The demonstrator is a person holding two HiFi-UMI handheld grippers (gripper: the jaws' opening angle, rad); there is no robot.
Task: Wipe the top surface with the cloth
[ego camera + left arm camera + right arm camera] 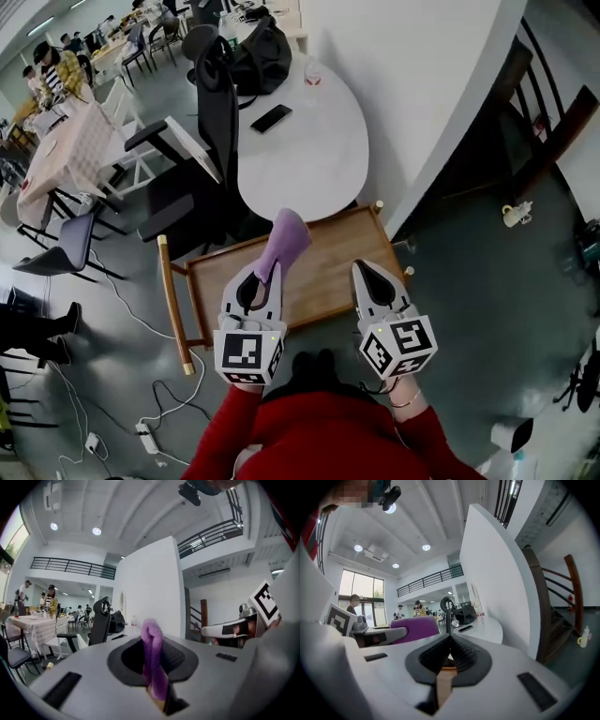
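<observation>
The white oval bench [309, 141] lies beyond the wooden bench [328, 272], and the head view shows both grippers hanging above the wooden bench's near edge. The left gripper view shows the left gripper [265, 274] with its fingers [180, 656] clamped on the purple cloth [152, 660], which sticks up over the wooden bench. The right gripper view shows the right gripper [362, 272] with its fingers [464, 654] pressed together, holding nothing.

The purple cloth [286, 239], folded and clamped between the jaws of the left gripper [264, 277], projects over the rimmed, rectangular wooden top surface [330, 272].
</observation>
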